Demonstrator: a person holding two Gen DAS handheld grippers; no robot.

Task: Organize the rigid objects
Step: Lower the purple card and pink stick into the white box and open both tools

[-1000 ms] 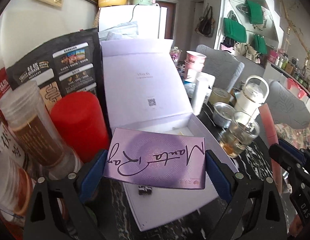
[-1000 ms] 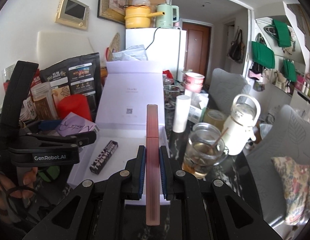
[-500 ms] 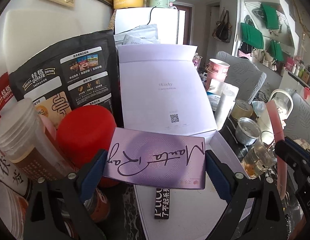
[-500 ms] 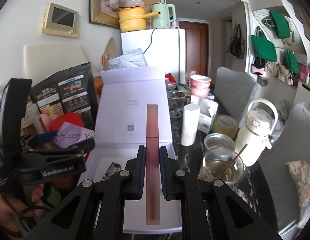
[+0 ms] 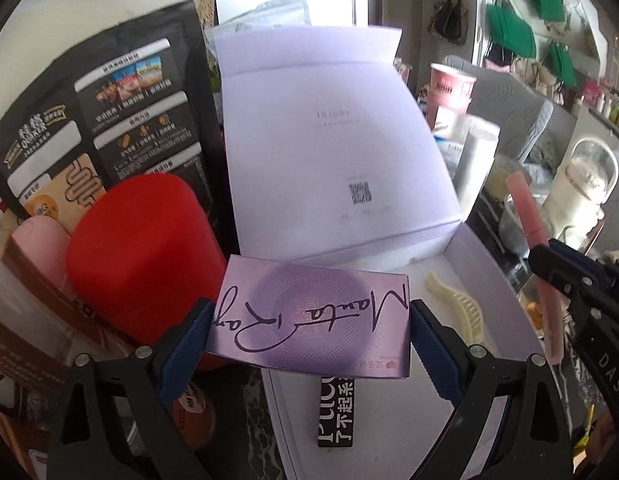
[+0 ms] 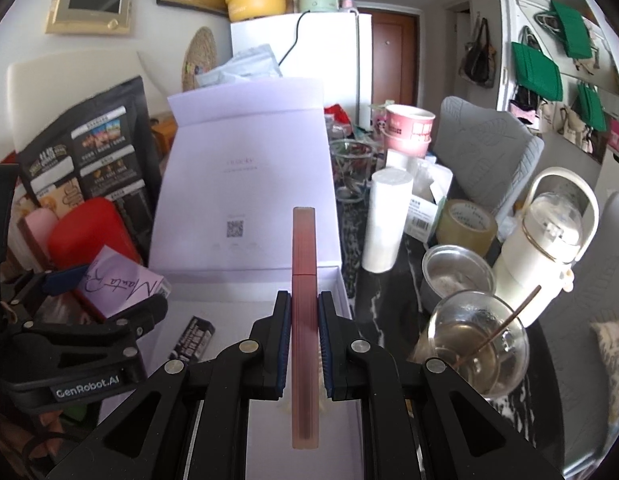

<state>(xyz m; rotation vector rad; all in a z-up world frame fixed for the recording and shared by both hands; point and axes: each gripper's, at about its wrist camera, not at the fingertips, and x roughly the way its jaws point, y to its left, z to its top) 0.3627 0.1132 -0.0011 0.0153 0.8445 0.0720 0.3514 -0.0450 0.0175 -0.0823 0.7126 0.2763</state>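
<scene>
My left gripper is shut on a flat purple box with handwritten lettering, held over the near left corner of the open white gift box. My right gripper is shut on a long pink tube that points toward the gift box's raised lid. Inside the gift box lie a black stick pack and a cream plastic comb. The right wrist view shows the left gripper with the purple box at the gift box's left side.
A red canister, a black oats bag and jars crowd the left. On the right of the dark table stand a white paper roll, a tape roll, a steel cup, a glass with a stick and a white kettle.
Both grippers have moved forward and down toward the gift box with their loads. The box now looms larger, and its inside with the comb and stick pack has come into view.
</scene>
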